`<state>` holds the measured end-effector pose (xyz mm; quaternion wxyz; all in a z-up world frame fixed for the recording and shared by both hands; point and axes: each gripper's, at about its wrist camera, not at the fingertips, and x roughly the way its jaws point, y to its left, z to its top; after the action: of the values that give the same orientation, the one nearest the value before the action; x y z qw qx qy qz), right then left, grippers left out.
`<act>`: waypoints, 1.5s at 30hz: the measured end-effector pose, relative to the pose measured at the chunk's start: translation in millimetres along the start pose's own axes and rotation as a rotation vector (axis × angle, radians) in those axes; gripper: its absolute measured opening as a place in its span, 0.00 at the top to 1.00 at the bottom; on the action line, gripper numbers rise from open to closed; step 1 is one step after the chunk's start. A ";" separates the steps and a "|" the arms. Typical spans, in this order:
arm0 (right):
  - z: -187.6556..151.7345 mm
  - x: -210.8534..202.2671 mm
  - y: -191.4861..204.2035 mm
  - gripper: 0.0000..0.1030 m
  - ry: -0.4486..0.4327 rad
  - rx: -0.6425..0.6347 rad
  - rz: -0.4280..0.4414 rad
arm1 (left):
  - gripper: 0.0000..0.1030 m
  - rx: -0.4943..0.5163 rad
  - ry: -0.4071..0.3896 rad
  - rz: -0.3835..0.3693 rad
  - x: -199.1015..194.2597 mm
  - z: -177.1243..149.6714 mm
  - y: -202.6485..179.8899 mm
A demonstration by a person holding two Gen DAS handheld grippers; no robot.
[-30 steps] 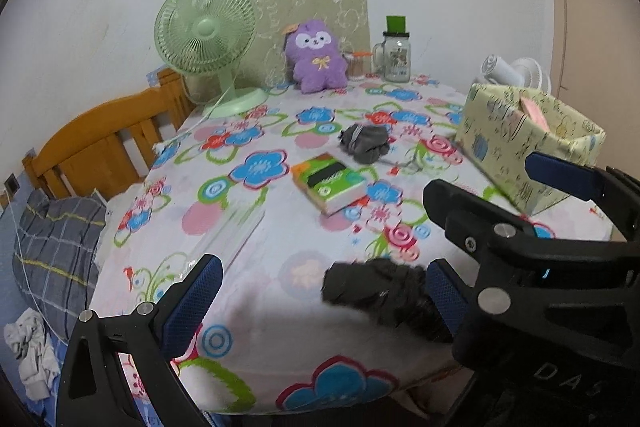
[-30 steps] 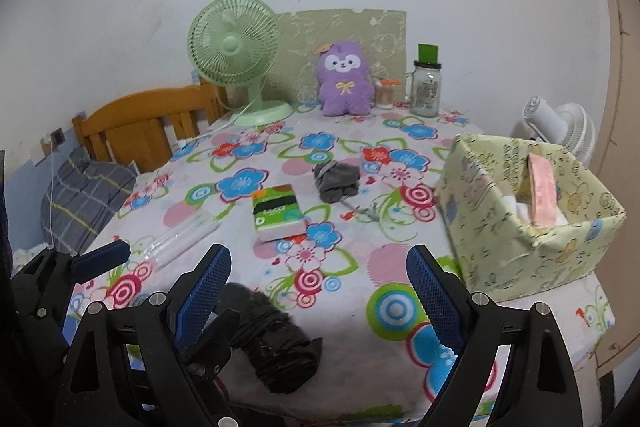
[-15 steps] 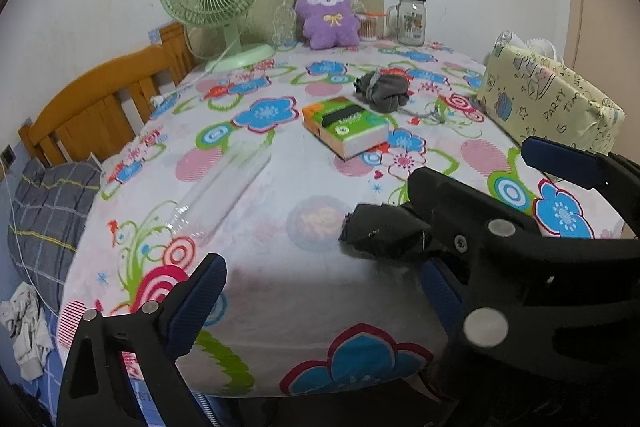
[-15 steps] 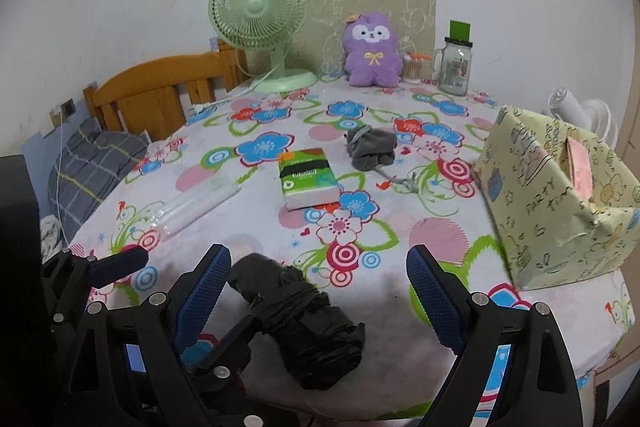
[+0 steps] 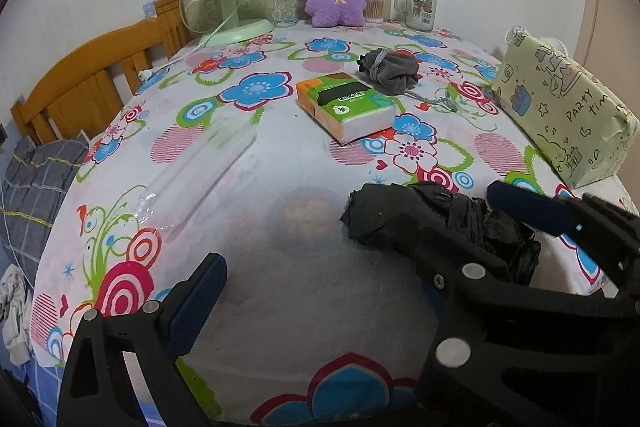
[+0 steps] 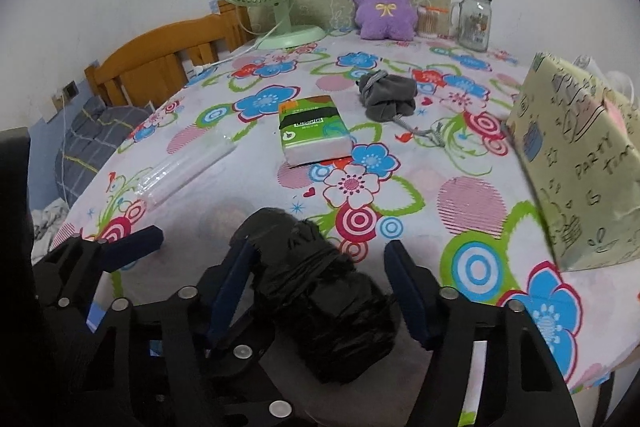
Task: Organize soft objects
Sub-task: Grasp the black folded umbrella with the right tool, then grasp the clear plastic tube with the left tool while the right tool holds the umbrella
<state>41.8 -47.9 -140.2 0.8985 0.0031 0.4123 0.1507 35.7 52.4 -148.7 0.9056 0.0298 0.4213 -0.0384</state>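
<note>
My right gripper (image 6: pixel 316 287) straddled the black bag roll (image 6: pixel 320 291) at the table's (image 6: pixel 472 195) near edge, fingers just closing, not yet pressing. Its long axis ran along them. My left gripper (image 5: pixel 332 291) gaped open beside it.

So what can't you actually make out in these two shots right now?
- Yellow box contents: both views show only its outer wall.
- Right tool: whether its pads press the black bundle, which hides the contact; its jaws have just been closing.
- Jar label: too small to read.
</note>
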 end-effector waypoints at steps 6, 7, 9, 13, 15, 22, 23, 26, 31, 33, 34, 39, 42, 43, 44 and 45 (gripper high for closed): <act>4.8 3.7 -2.7 0.50 0.006 0.005 0.024 | 0.05 0.015 0.000 0.011 3.8 5.6 -2.5; 5.5 3.6 -3.1 0.53 0.004 0.006 0.024 | 0.05 0.017 -0.002 0.013 4.0 6.8 -2.6; 6.9 2.9 -4.2 0.56 -0.001 0.011 0.024 | 0.05 0.024 -0.009 0.018 3.7 9.5 -3.4; 11.9 1.7 -5.6 0.59 -0.014 0.019 0.025 | 0.05 0.034 -0.021 0.019 3.1 16.5 -3.5; 15.9 0.2 -5.4 0.59 -0.026 0.020 0.021 | 0.05 0.039 -0.033 0.019 2.1 21.5 -2.8; 33.3 -0.6 -3.4 0.59 -0.061 0.016 -0.010 | 0.05 0.050 -0.064 0.037 2.2 38.4 3.4; 36.6 0.5 -2.6 0.59 -0.065 0.013 -0.020 | 0.05 0.049 -0.066 0.041 2.5 40.2 4.7; 44.3 3.3 -1.5 0.59 -0.075 0.013 -0.031 | 0.05 0.047 -0.069 0.047 4.9 47.5 10.9; 55.9 9.6 2.4 0.59 -0.084 0.014 -0.034 | 0.05 0.073 -0.094 0.079 6.1 58.5 19.4; 60.4 12.6 4.5 0.59 -0.089 0.012 -0.037 | 0.05 0.079 -0.097 0.085 8.1 61.6 23.0; 61.8 14.0 5.4 0.59 -0.088 0.009 -0.038 | 0.05 0.082 -0.097 0.088 9.2 62.8 24.7; 68.9 22.8 9.5 0.59 -0.077 0.003 -0.054 | 0.05 0.083 -0.085 0.096 17.0 67.5 33.3; 71.9 27.3 10.4 0.59 -0.073 0.007 -0.062 | 0.05 0.088 -0.078 0.087 21.1 70.0 37.5; 72.9 28.6 10.6 0.59 -0.072 0.008 -0.065 | 0.05 0.090 -0.075 0.087 23.0 70.5 39.1; 73.7 29.9 10.5 0.59 -0.072 0.011 -0.068 | 0.05 0.091 -0.071 0.087 24.6 70.7 40.1; 74.2 31.4 10.4 0.59 -0.070 0.013 -0.070 | 0.05 0.093 -0.064 0.088 26.8 70.7 41.4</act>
<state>113.4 -20.6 -113.1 0.9171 -0.0003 0.3812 0.1166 110.6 86.3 -122.8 0.9170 0.0892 0.3882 -0.0193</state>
